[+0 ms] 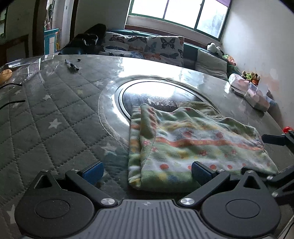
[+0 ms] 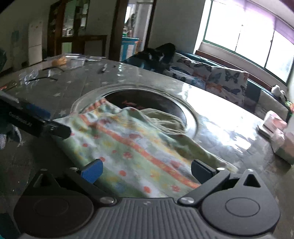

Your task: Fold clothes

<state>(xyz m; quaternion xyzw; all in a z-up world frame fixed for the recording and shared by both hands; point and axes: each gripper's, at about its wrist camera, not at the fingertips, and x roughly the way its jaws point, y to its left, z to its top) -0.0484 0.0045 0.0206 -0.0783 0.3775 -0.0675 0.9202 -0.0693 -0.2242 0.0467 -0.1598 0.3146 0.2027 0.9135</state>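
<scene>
Garment (image 1: pixel 193 143) folded, near edge between open left hand-held gripper (image 1: pixel 147 173)

My finger pads (image 1: pixel 93 171) blue, arms black. Fleece garment (image 1: pixel 193 145) pale green with orange stripes, red and yellow dots. Table cover (image 1: pixel 55 117) under it grey, quilted, white stars. Beyond the garment, turntable disc (image 1: pixel 147 95) dark, speckled; butterfly-print cushions (image 1: pixel 161 47) white, orange, blue.

1. Lit by daylight from the window (image 1: pixel 176 12), blown out to white.
2. Strong glare across the glossy tabletop (image 1: pixel 150 68); dim toward the room's interior.
3. Heavy fisheye bending, dark vignette at corners.
4. Right wrist view softly motion-blurred, garment (image 2: pixel 132 147) smeared.
</scene>
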